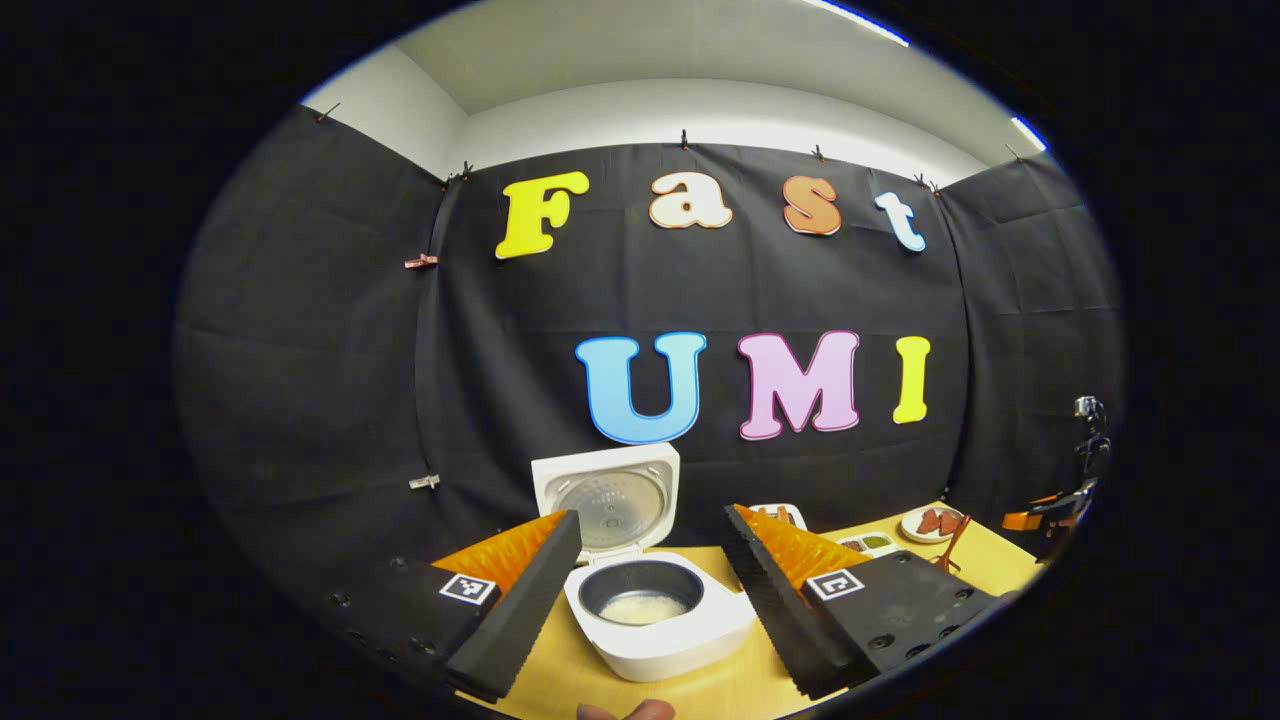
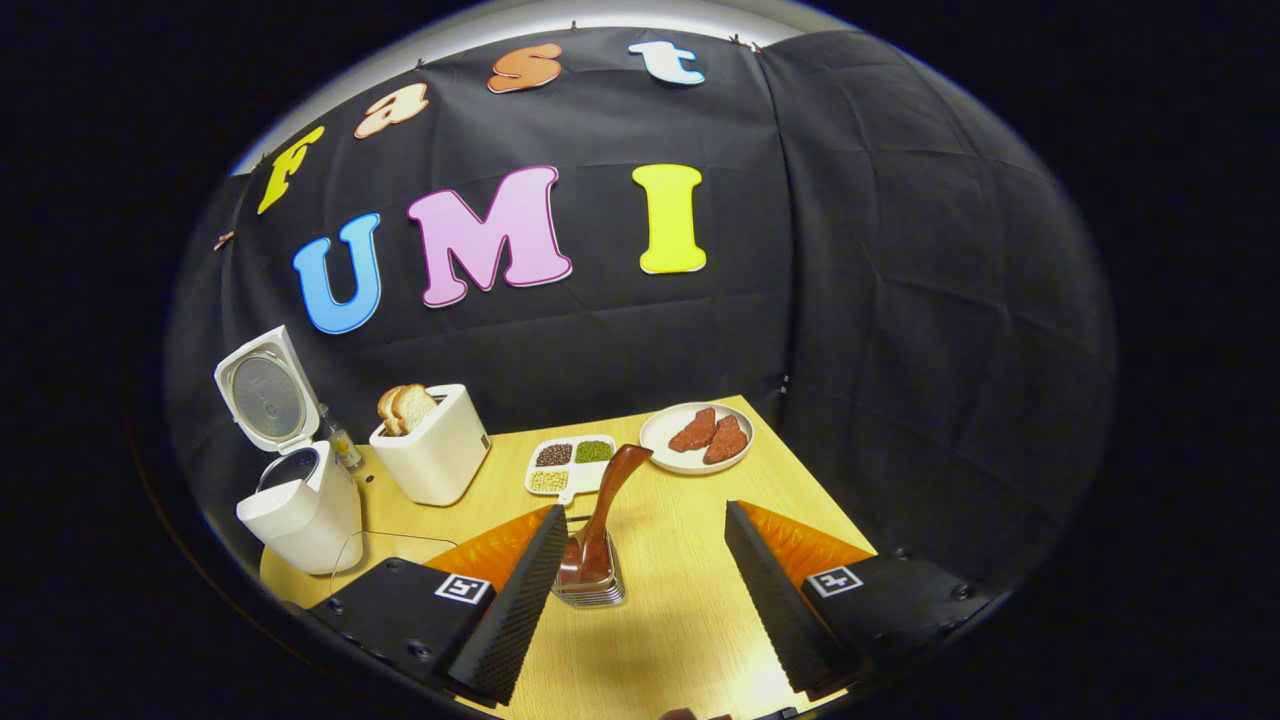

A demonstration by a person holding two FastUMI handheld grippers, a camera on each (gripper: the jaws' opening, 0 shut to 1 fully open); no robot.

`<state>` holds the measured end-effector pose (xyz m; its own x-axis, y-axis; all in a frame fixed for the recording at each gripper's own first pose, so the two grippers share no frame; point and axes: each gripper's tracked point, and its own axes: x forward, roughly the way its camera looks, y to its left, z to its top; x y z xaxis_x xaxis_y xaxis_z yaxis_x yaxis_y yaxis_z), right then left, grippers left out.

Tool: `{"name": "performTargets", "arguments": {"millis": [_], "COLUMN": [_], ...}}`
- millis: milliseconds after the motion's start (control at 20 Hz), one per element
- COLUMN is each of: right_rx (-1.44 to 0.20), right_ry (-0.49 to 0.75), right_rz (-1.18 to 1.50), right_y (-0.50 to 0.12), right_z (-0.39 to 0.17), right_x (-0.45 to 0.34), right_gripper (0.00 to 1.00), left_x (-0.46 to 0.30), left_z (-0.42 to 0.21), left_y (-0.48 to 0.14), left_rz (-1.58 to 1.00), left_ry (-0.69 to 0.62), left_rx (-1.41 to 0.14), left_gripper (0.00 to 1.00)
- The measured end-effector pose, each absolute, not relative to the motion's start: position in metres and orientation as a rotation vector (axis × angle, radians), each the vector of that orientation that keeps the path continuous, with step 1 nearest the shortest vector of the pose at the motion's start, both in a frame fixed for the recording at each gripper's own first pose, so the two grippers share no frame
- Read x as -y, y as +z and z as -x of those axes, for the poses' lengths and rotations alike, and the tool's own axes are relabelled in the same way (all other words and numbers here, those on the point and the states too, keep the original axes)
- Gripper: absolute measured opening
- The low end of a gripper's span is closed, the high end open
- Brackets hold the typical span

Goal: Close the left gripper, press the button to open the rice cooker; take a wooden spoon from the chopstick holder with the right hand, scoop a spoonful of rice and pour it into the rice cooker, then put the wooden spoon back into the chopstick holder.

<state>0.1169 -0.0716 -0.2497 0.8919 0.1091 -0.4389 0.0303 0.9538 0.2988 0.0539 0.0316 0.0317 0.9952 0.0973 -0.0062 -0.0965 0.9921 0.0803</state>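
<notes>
Rice cooker [image 1: 655, 620] lid up, wooden spoon [image 2: 600, 520] sits in chopstick holder [image 2: 590, 590]; left gripper [image 1: 650, 560] and right gripper [image 2: 640, 560] fingers both apart.

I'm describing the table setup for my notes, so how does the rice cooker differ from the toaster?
The rice cooker stands open, its lid tipped up, while the toaster has no lid. The rice cooker's pot holds a little rice; the toaster holds bread slices poking from its top. The rice cooker sits at the table's edge, the toaster farther in. Both are white.

Black cloth walls [image 1: 300, 330] clipped below a white ceiling [image 1: 650, 50] — strip lights overhead, pale wooden table [image 2: 680, 600].
</notes>
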Motion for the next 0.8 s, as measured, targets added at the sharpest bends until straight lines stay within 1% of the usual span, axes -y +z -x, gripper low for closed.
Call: {"name": "performTargets", "arguments": {"millis": [200,350,500,700,800], "right_rx": [-0.417,-0.386,-0.372,-0.370,-0.366], "right_ry": [0.048,0.048,0.049,0.039,0.024], "right_rz": [-0.252,-0.214,-0.172,-0.155,-0.145], "right_y": [-0.214,-0.195,-0.185,-0.173,-0.167], "right_z": [-0.104,-0.093,-0.080,-0.065,-0.055], "right_x": [0.065,0.058,0.049,0.040,0.038], "right_gripper": [0.98,0.98,0.98,0.99,0.97], "left_x": [-0.052,-0.067,-0.082,-0.101,-0.106], "left_z": [-0.102,-0.140,-0.175,-0.224,-0.253], "left_y": [0.060,0.072,0.082,0.091,0.089], "left_rz": [-0.093,-0.042,-0.010,-0.045,-0.043], "left_ry": [0.105,0.105,0.107,0.128,0.130], "left_rx": [0.038,0.058,0.071,0.105,0.109], "left_gripper": [0.97,0.96,0.97,0.97,0.96]}}
